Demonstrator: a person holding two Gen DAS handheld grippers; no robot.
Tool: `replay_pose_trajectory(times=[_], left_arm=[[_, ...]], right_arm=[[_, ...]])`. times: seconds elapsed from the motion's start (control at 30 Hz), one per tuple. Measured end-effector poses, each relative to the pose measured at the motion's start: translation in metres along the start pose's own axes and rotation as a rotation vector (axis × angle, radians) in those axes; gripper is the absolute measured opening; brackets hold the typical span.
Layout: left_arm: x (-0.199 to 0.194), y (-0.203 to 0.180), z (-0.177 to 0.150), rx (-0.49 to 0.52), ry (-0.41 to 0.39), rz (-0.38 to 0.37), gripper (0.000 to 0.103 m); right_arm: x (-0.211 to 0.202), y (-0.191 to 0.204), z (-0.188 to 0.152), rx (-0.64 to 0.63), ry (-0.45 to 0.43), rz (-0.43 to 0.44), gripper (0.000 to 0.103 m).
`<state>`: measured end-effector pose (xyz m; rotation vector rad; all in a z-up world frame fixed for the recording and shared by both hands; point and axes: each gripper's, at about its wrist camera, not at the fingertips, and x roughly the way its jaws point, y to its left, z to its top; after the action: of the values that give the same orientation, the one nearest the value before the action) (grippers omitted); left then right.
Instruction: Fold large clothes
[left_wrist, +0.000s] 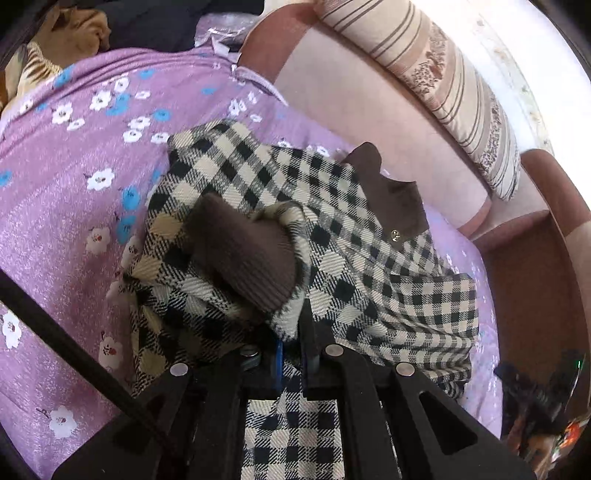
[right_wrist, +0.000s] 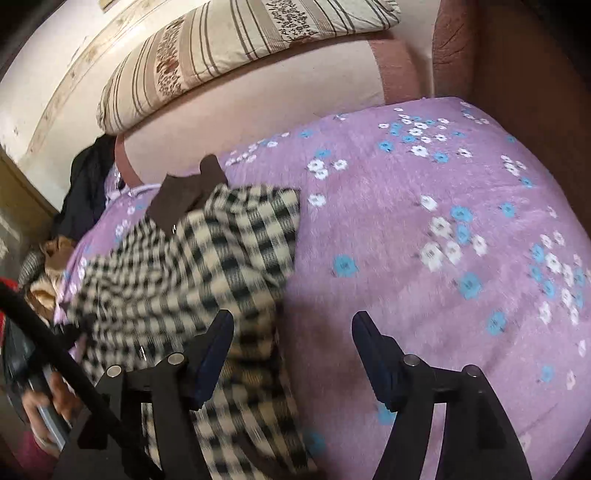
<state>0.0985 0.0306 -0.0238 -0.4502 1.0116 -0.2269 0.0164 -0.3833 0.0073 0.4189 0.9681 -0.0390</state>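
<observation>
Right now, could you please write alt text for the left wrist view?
The left claw is shut on a checked jacket with brown cuff and collar, bunched on a purple floral blanket beside a pink sofa back.

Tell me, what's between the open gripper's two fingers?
Only the purple blanket, seen in the right wrist view. The right gripper holds nothing; the checked coat lies just left.
</observation>
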Motion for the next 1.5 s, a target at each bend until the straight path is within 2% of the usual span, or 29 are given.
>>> replay_pose_trajectory(times=[0.17,0.23,0.3,0.37,0.43,0.5,0.53,0.57,0.67,0.7,0.77,0.87,1.0,1.07,1.1,1.13,1.17,1.23,1.33,1.37,1.43,1.47,1.5], left_arm=[[-0.006,-0.002,-0.002,0.025,-0.024,0.018,0.008],[-0.004,-0.003,0.000,0.021,-0.029,0.023,0.017],[-0.003,-0.002,0.000,0.006,-0.033,0.017,0.022],[-0.002,0.001,0.001,-0.004,-0.035,0.020,0.024],[-0.001,0.002,0.003,-0.010,-0.046,0.025,0.027],[0.000,0.002,0.005,-0.012,-0.056,0.025,0.031],[-0.001,0.001,0.006,-0.010,-0.062,0.025,0.033],[-0.002,0.000,0.007,-0.008,-0.067,0.024,0.035],[-0.009,-0.003,0.012,0.005,-0.103,0.028,0.048],[-0.012,-0.003,0.013,0.006,-0.121,0.032,0.055],[-0.013,-0.002,0.016,0.008,-0.151,0.063,0.062],[-0.002,0.005,0.019,-0.007,-0.113,0.114,0.063],[0.001,0.017,0.022,-0.054,-0.058,0.085,0.064],[-0.007,0.019,0.028,-0.066,-0.065,0.063,0.070],[-0.011,0.019,0.029,-0.071,-0.073,0.055,0.076],[-0.015,0.020,0.031,-0.075,-0.076,0.043,0.079],[-0.016,0.019,0.030,-0.075,-0.074,0.032,0.080],[-0.012,0.016,0.027,-0.062,-0.045,0.013,0.082],[0.007,0.010,0.020,-0.023,0.033,0.049,0.082],[0.011,0.010,0.018,-0.015,0.045,0.058,0.082],[0.017,0.008,0.013,0.010,0.065,0.086,0.081],[0.017,0.007,0.011,0.021,0.069,0.093,0.078],[0.017,0.005,0.010,0.040,0.069,0.109,0.070]], right_arm=[[0.046,0.008,0.027,0.016,-0.006,-0.008,0.072],[0.064,0.010,0.039,0.021,-0.002,-0.065,0.072],[0.080,0.006,0.050,0.052,-0.006,-0.081,0.072],[0.092,0.006,0.060,0.062,-0.009,-0.066,0.072],[0.109,0.013,0.065,0.042,0.025,-0.052,0.070],[0.124,0.024,0.065,-0.008,0.074,-0.048,0.035],[0.129,0.028,0.065,-0.036,0.088,-0.063,0.010],[0.128,0.032,0.064,-0.071,0.078,-0.103,0.008],[0.107,0.023,0.073,-0.056,-0.006,-0.106,0.004],[0.094,0.007,0.078,0.016,-0.063,-0.080,0.003],[0.093,-0.012,0.079,0.088,-0.090,-0.094,0.003],[0.117,-0.017,0.069,0.067,-0.039,-0.190,0.003],[0.104,-0.015,0.064,0.074,-0.078,-0.168,0.007],[0.086,-0.012,0.061,0.073,-0.078,-0.160,0.020],[0.077,-0.009,0.059,0.048,-0.080,-0.139,0.027],[0.067,-0.003,0.055,0.013,-0.078,-0.116,0.044],[0.058,0.002,0.051,-0.018,-0.071,-0.097,0.056],[0.049,0.012,0.038,-0.067,-0.044,-0.057,0.057],[0.055,0.023,0.014,-0.093,0.034,-0.036,0.057],[0.062,0.023,0.008,-0.104,0.065,-0.064,0.056],[0.081,0.018,-0.010,-0.136,0.119,-0.198,0.052],[0.089,0.018,-0.018,-0.156,0.135,-0.226,0.052],[0.087,0.019,-0.020,-0.167,0.114,-0.229,0.052]])
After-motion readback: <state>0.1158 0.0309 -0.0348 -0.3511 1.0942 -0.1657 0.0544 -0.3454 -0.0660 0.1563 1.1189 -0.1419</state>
